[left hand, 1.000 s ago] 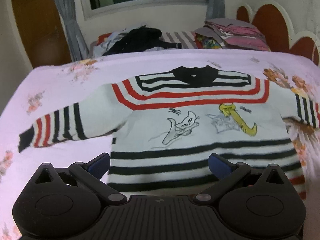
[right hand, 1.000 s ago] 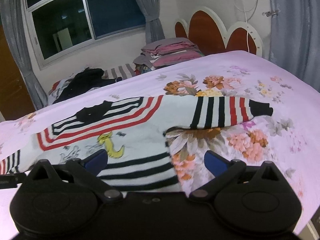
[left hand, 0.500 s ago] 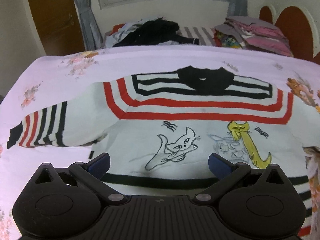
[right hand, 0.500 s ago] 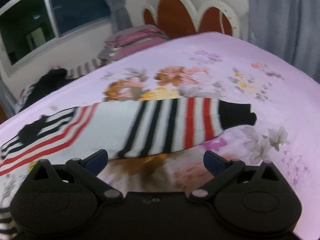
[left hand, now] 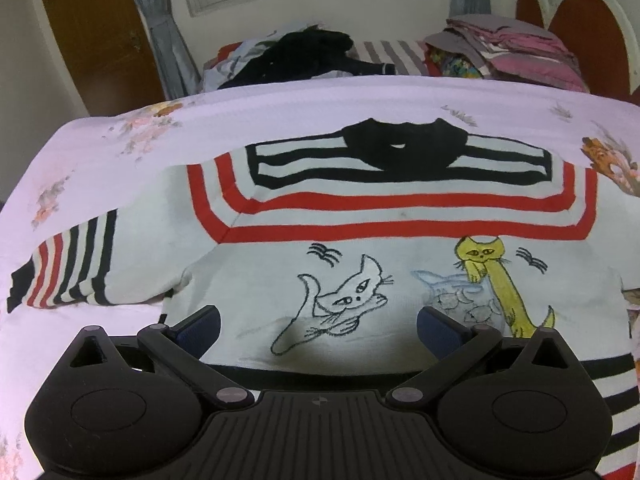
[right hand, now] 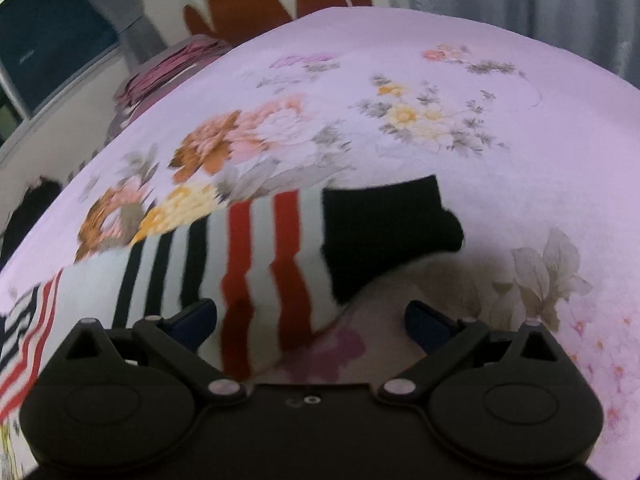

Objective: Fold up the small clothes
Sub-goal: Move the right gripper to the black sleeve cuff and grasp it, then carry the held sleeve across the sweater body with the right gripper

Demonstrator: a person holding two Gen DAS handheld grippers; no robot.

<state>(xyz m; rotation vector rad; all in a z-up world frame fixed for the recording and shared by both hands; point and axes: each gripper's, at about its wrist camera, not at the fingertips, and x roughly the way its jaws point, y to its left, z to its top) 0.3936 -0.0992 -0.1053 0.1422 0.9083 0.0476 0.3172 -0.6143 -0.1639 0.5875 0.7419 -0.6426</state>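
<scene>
A small white sweater [left hand: 400,280] with red and black stripes, a black collar and two cat drawings lies flat, front up, on the pink floral bedsheet [left hand: 280,112]. My left gripper [left hand: 318,326] is open and empty, low over the sweater's chest by the white cat drawing. The left sleeve [left hand: 68,272] stretches out to the left. My right gripper [right hand: 310,324] is open and empty, just above the striped right sleeve [right hand: 256,256], close to its black cuff [right hand: 384,228].
A heap of dark and mixed clothes [left hand: 304,56] and a stack of folded pink and grey clothes [left hand: 512,48] lie at the far side of the bed. A red and white headboard [right hand: 280,4] stands behind. The bedsheet [right hand: 500,120] spreads right of the cuff.
My left gripper has moved forward from the hem stripes up to the sweater's chest. My right gripper has swung right and closed in on the right sleeve's cuff end.
</scene>
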